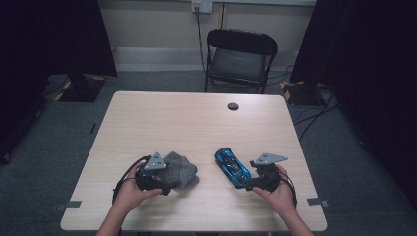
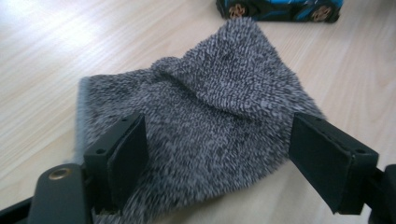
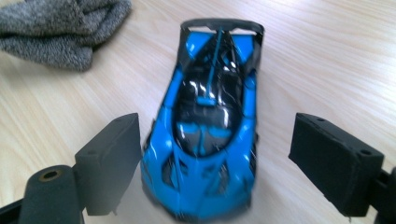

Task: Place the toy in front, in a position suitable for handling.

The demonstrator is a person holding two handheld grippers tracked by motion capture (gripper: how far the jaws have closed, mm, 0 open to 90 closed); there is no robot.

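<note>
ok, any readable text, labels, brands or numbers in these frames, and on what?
None readable.
Blue toy sports car: no legible lettering or number; its surface is blurred in the right gripper view.
Grey knitted cloth: no label or tag in sight.
Wall socket above the folding chair: too small to tell any marking.
Wooden table: no print.

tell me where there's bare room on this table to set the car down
Free: the far half of the light wooden table, up to the round cable hole, and the strip between the grey knitted cloth and the blue-and-black toy car. Crowded: the near edge around both.
</note>
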